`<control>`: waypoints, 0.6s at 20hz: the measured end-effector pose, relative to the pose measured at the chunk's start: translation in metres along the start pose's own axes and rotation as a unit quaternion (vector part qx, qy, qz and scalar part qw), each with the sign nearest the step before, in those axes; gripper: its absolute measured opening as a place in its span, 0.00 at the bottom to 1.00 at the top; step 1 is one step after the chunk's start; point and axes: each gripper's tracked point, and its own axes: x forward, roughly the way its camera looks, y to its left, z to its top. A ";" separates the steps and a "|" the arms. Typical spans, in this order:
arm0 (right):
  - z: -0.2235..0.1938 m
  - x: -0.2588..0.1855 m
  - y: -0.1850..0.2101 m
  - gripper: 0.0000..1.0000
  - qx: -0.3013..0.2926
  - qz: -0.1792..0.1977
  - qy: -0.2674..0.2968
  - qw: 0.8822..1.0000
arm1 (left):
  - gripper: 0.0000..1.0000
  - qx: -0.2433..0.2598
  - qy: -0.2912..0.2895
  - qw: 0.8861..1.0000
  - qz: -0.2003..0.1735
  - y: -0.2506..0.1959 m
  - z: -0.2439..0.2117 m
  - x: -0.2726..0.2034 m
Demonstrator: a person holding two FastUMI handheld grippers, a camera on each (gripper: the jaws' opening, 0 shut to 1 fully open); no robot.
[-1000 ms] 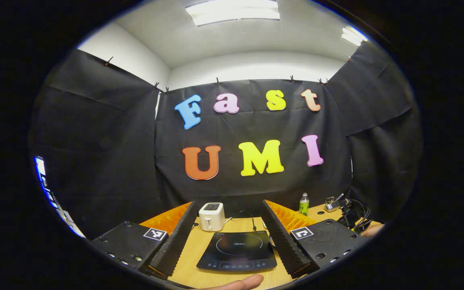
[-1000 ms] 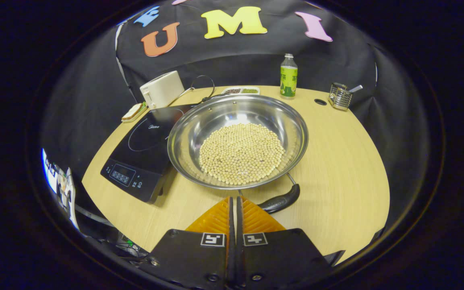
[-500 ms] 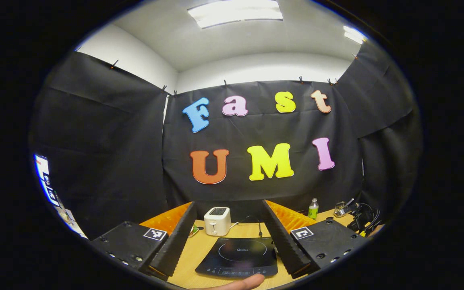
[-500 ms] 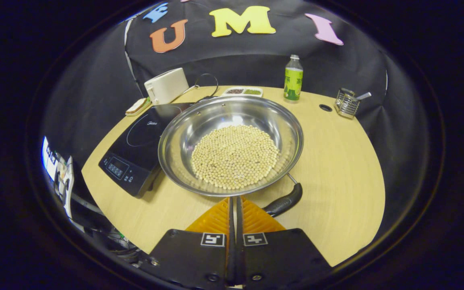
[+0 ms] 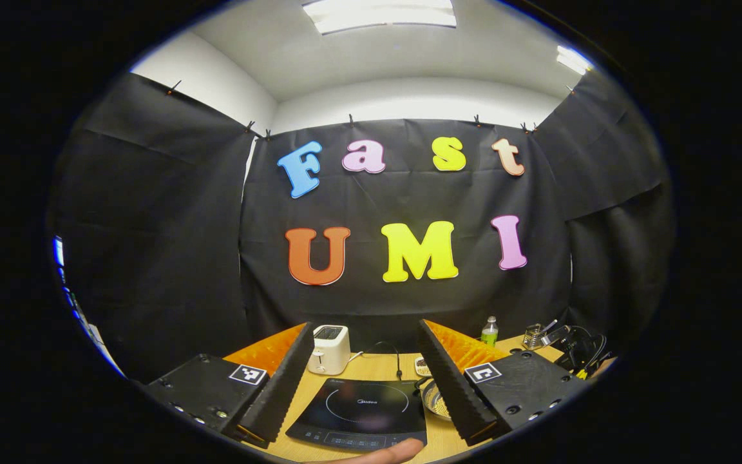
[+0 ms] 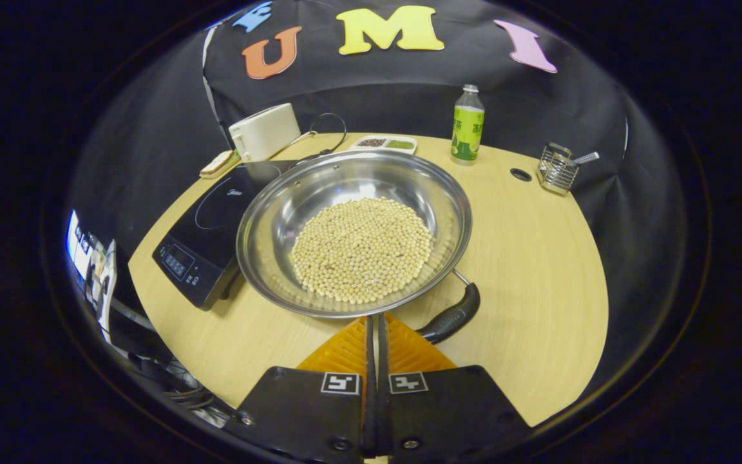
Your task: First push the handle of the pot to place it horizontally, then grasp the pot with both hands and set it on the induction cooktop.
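A steel pot (image 6: 355, 232) with pale beans in it sits on the wooden table (image 6: 538, 270). Its left rim overlaps the black induction cooktop (image 6: 207, 222). The pot's black handle (image 6: 451, 316) points toward me, slanted to the near right. My right gripper (image 6: 374, 317) is shut with nothing between its fingers; its tips are at the pot's near rim, just left of the handle. My left gripper (image 5: 366, 324) is held open above the cooktop (image 5: 358, 412), with the pot's rim (image 5: 437, 399) beside its right finger.
A white toaster (image 6: 265, 131), a small tray of beans (image 6: 384, 143), a green bottle (image 6: 467, 124) and a wire utensil rack (image 6: 558, 169) line the table's far edge. A slice of bread (image 6: 218, 164) lies left of the toaster. A fingertip (image 5: 377, 451) shows below the left gripper.
The pot has slid left, farther over the cooktop's edge, with the shut right gripper staying at its near rim. The left gripper view has swung, and the pot's rim now appears in it.
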 end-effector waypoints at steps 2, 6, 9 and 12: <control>0.003 0.001 -0.008 0.04 -0.004 -0.002 -0.001 1.000 | 0.96 0.000 0.007 1.000 -0.002 -0.003 -0.004 0.006; 0.010 0.006 -0.025 0.01 -0.021 -0.018 -0.010 1.000 | 0.96 -0.001 0.015 1.000 -0.007 -0.010 -0.008 0.017; 0.015 0.008 -0.035 0.04 -0.031 -0.025 -0.013 0.999 | 0.95 0.000 0.023 1.000 -0.013 -0.018 -0.013 0.026; 0.021 0.011 -0.046 0.01 -0.043 -0.036 -0.017 0.998 | 0.95 -0.003 0.030 0.999 -0.019 -0.023 -0.020 0.032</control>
